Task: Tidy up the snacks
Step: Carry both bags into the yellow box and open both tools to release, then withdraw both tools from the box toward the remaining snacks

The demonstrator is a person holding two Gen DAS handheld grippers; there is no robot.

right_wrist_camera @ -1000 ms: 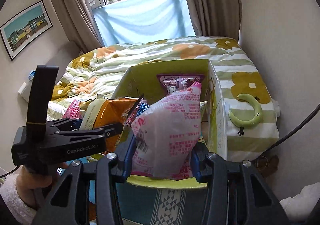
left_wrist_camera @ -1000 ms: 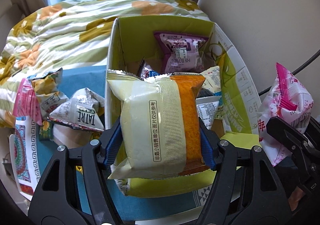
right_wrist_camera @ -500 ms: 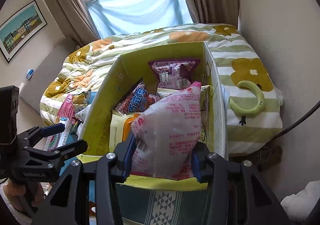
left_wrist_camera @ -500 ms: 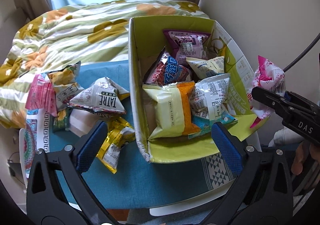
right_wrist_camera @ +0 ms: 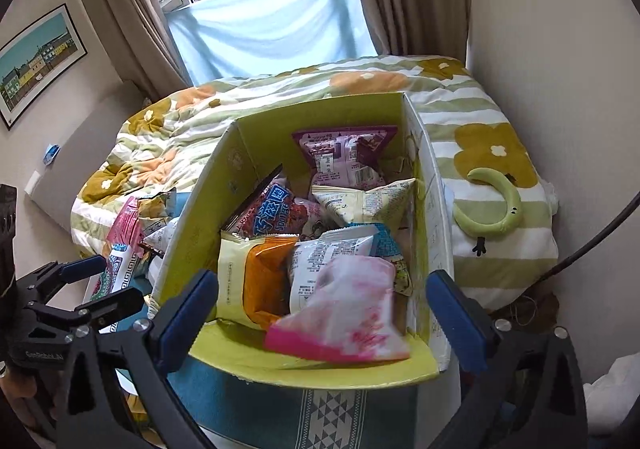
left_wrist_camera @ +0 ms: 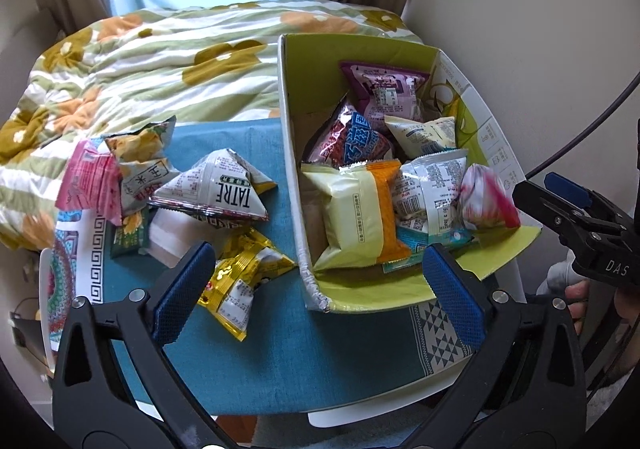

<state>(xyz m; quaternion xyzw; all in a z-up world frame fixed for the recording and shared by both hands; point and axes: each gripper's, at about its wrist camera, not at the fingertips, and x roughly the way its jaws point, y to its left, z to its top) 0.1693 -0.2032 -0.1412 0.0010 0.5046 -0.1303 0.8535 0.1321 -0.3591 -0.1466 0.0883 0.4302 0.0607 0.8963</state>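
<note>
A green-lined cardboard box (left_wrist_camera: 352, 49) (right_wrist_camera: 248, 137) holds several snack packs, among them the cream-and-orange pack (left_wrist_camera: 356, 217) (right_wrist_camera: 256, 277). A blurred pink-and-white pack (right_wrist_camera: 344, 313) (left_wrist_camera: 486, 197) is loose at the box's near right corner, free of any gripper. My right gripper (right_wrist_camera: 320, 309) is open and empty just above the box's near flap. My left gripper (left_wrist_camera: 320, 289) is open and empty over the box's near left corner. Loose packs lie left of the box: a TATRE triangle pack (left_wrist_camera: 220, 189), a yellow pack (left_wrist_camera: 240, 281), a pink pack (left_wrist_camera: 92, 181).
The box and the loose packs sit on a teal cloth (left_wrist_camera: 280, 333) over a small table. A flowered bed (left_wrist_camera: 152, 61) lies behind. A green curved toy (right_wrist_camera: 492, 209) lies on the bed, right of the box. A wall and a black cable (left_wrist_camera: 580, 129) are on the right.
My left gripper opened, dropped the cream-and-orange pack into the box and pulled back. My right gripper has just opened and the pink-and-white pack has dropped into the box's near right corner.
</note>
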